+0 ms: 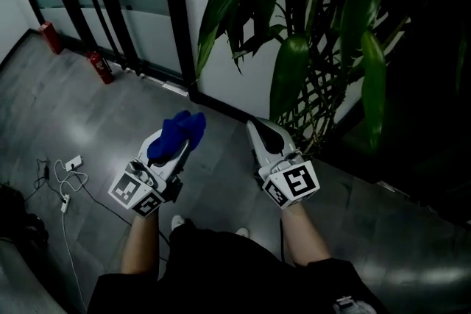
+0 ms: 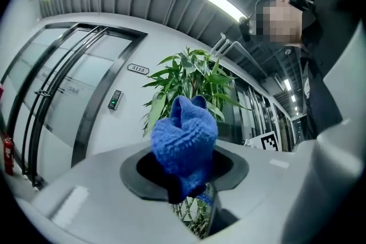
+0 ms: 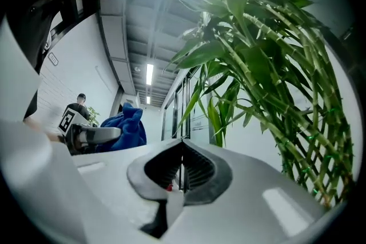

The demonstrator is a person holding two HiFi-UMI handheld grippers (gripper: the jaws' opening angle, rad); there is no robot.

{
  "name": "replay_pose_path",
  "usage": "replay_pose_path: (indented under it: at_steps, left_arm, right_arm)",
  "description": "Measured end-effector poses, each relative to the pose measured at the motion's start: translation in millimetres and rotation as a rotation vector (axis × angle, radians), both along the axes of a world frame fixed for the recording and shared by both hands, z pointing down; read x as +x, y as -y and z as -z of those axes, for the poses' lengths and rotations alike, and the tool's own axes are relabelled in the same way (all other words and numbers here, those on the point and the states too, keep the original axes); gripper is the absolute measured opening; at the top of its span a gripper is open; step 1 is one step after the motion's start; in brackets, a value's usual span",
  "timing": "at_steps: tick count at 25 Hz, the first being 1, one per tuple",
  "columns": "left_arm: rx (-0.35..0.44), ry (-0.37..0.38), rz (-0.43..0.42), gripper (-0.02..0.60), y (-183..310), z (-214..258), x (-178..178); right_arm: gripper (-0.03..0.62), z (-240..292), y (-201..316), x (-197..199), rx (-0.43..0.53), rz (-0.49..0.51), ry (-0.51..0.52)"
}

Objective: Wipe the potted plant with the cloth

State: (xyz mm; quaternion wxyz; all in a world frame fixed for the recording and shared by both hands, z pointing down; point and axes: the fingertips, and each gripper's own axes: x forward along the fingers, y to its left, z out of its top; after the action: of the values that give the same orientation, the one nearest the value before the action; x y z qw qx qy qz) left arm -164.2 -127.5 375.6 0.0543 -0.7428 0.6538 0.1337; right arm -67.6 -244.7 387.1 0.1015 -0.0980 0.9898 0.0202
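The left gripper [image 1: 174,158] has its fingers squeezed tight on a soft blue cloth [image 1: 176,133], which sticks up from them in a puffy bunch. The right gripper [image 1: 255,130] has its fingers pressed together with nothing between them. The cloth is up in the air above the grey floor [image 1: 88,129]. It is near the tall green potted plant with long leaves [image 1: 294,70] but not touching it, so the wiping has not begun. A few things could go wrong. The cloth looks pinched only at its bottom, so a hard rub on a leaf could pull it out and drop it on the floor. The leaves are long and bendy, so they may just swing away from the cloth, and a strong push could fold or rip one. With its fingers closed, the right gripper cannot grip a leaf to hold it steady. The hard fingers could also poke the thin stems if the left gripper goes in too deep.
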Motion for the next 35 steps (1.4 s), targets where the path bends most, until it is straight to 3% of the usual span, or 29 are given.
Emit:
replay_pose_path:
  at_steps: [4, 8, 11, 14, 17, 22, 27, 31, 35]
  left_arm:
    - [0.028, -0.036, -0.025, 0.152, -19, -2, -32]
    - [0.052, -0.052, -0.103, 0.152, -36, -5, -83]
    - [0.055, -0.023, -0.197, 0.152, -38, 2, -120]
    - [0.098, 0.019, -0.299, 0.152, -42, 26, -152]
    - [0.093, 0.095, -0.38, 0.152, -35, 28, -179]
    - [0.102, 0.088, -0.518, 0.152, -7, 38, -193]
    - [0.124, 0.125, -0.65, 0.153, 18, 53, -178]
    - [0.149, 0.178, -0.666, 0.153, 51, 83, -165]
    - [0.192, 0.279, -0.646, 0.153, 86, 122, -142]
  right_arm:
    - [0.003, -7, -14, -35, 0.043, -0.013, -0.031]
    - [0.003, -3, -4, -69, 0.034, -0.117, -0.027]
    - [0.003, -2, 0, -87, 0.04, -0.252, -0.05]
    - [0.003, -2, -13, -121, 0.06, -0.313, -0.067]
    - [0.003, 0, -24, -142, 0.085, -0.391, -0.073]
    - [0.003, 8, -34, -152, 0.112, -0.514, -0.082]
    - [0.003, 9, -28, -129, 0.091, -0.655, -0.068]
    - [0.003, 14, -6, -112, 0.085, -0.723, -0.072]
    - [0.003, 23, 28, -108, 0.084, -0.71, -0.06]
